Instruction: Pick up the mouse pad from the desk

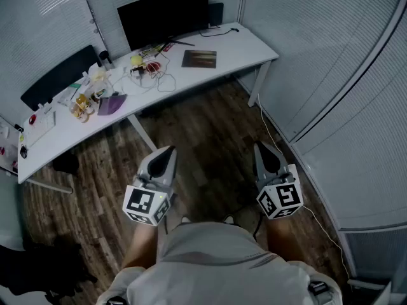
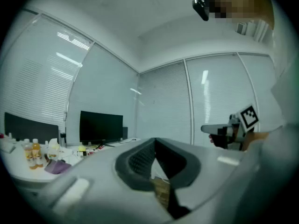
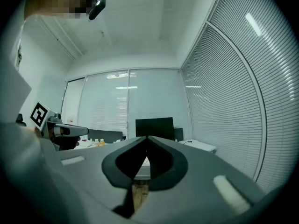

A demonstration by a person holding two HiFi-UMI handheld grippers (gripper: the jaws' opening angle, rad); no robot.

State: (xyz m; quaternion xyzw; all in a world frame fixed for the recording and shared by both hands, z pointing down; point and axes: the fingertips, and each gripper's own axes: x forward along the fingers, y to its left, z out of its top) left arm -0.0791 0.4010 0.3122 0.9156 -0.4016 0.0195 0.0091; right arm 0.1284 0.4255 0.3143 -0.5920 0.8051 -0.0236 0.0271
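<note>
Holds left gripper (image 1: 166, 154) and right gripper (image 1: 262, 150) pressed together, empty, well short of pad (image 1: 199, 58) ahead toward desk's (image 1: 249, 43) right end, nearer left.

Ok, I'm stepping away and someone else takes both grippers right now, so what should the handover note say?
Left gripper: fingers closed, nothing between them, held level over the floor.
Right gripper: the same, closed and empty, level, beside the left one.
Mouse pad: lies flat on the white desk, just in front of the monitor, to the right of the clutter of cables and small items.
Done: nothing yet; the pad is untouched and the person stands back from the desk.
Left: step up to the desk, open one gripper, take the pad, probably by an edge, and lift it off.
</note>
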